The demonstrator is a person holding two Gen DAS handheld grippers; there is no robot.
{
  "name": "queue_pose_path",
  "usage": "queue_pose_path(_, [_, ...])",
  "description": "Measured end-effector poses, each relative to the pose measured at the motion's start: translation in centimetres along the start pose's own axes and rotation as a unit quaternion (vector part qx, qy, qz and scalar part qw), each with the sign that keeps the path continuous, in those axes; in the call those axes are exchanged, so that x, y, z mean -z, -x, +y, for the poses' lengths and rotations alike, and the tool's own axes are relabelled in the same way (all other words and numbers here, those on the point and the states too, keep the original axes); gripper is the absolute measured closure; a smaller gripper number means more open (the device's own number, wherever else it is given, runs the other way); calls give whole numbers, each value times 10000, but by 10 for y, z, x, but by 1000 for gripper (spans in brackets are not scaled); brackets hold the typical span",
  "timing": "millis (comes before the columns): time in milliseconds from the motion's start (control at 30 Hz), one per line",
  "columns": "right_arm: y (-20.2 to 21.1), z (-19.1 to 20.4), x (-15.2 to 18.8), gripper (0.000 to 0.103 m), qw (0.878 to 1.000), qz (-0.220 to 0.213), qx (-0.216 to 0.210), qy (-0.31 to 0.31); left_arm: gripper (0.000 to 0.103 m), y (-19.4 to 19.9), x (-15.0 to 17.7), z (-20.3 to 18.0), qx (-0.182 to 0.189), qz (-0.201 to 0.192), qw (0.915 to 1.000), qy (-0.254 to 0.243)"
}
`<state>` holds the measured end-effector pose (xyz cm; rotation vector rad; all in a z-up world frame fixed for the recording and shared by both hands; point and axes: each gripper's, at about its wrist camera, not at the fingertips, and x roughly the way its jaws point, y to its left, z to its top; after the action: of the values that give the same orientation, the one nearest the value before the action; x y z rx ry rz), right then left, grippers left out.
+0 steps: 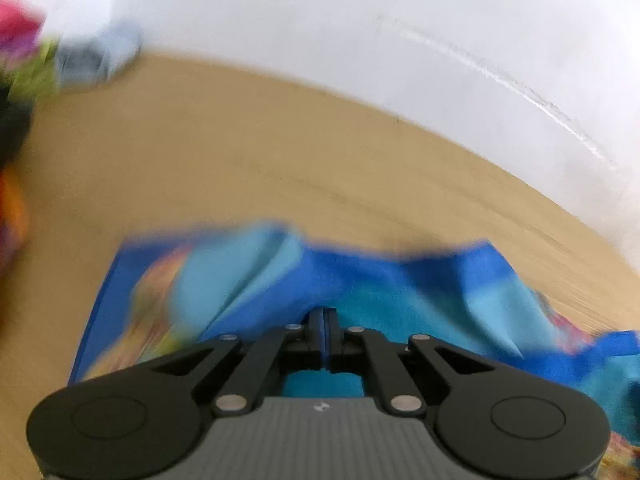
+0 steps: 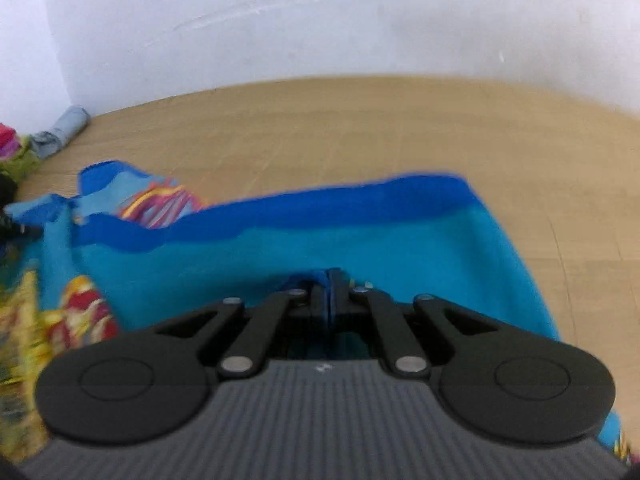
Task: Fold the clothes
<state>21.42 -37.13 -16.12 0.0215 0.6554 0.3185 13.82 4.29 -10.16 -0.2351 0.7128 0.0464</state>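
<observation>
Cloth fills both my views: a blue garment (image 2: 360,236) with a bright print, spread over the tan mat (image 2: 360,128). My left gripper (image 1: 322,314) pinches its blue edge, and my right gripper (image 2: 329,274) pinches another edge. A grey bundle (image 2: 60,132) lies far off by the wall (image 2: 320,20).

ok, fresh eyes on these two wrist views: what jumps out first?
The bright blue garment with its cartoon print, spread over the tan table and filling the lower half of both views. Both the left gripper and the right gripper are shut on its fabric. Far left, by the white wall, sit a rolled grey garment and a colourful pile.
</observation>
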Motion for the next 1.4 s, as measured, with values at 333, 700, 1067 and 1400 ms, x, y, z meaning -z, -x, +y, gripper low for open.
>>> queue_pose_path(333, [11, -12, 3, 100, 9997, -197, -23, -144, 52, -17, -5, -36, 95, 173, 9988, -442])
queue_pose_path(700, [166, -80, 17, 99, 9928, -879, 801, -153, 36, 210, 138, -15, -362, 48, 9992, 166])
queue_pose_path(1067, [292, -157, 113, 53, 9825, 565, 1771, -106, 34, 331, 271, 38, -648, 677, 9826, 1606])
queue_pose_path(1400, [427, -111, 227, 28, 9515, 33, 2957, -852, 34, 302, 258, 42, 418, 1243, 9913, 78])
